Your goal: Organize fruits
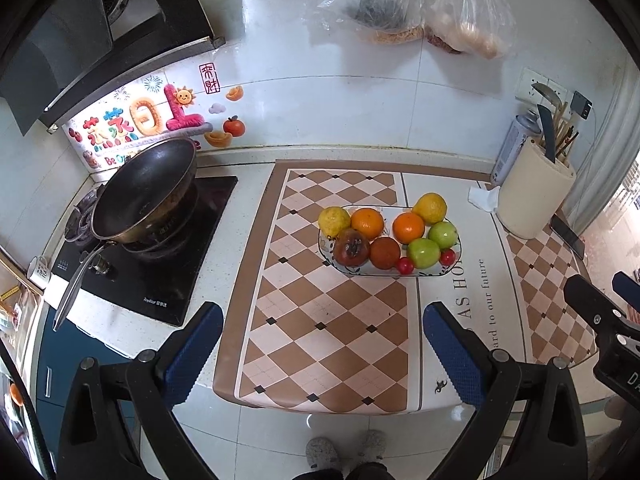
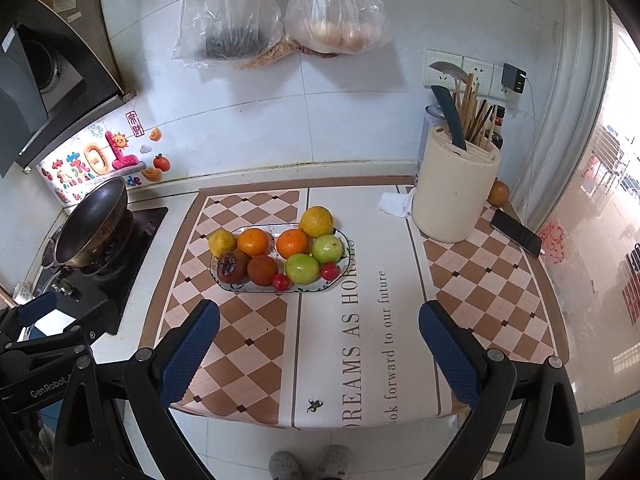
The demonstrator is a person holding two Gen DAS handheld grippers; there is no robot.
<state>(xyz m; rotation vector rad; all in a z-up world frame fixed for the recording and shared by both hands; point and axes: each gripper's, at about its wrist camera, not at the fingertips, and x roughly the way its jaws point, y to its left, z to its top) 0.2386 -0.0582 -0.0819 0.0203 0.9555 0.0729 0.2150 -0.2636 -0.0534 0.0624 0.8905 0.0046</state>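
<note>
A patterned oval plate (image 1: 454, 265) (image 2: 320, 289) on the checkered counter mat holds grouped fruit. It carries two yellow citrus (image 1: 334, 221) (image 2: 316, 221), two oranges (image 1: 367, 223) (image 2: 253, 242), two green apples (image 1: 424, 253) (image 2: 302, 268), two brown persimmons (image 1: 352, 247) (image 2: 232, 266) and two small red tomatoes (image 1: 405, 266) (image 2: 281, 282). My left gripper (image 1: 322, 322) hangs open above the mat's front part, short of the plate, with nothing in it. My right gripper (image 2: 319, 320) is likewise open and empty, to the plate's near right. Each gripper also shows at the edge of the other's view.
A black wok (image 1: 144, 194) (image 2: 93, 222) sits on the stove at left. A cream utensil holder (image 1: 534, 192) (image 2: 454, 192) with knife and chopsticks stands back right, beside a phone (image 2: 516, 233), crumpled tissue (image 2: 396, 203) and a lone brown fruit (image 2: 498, 193). Plastic bags (image 2: 280, 8) hang on the tiled wall.
</note>
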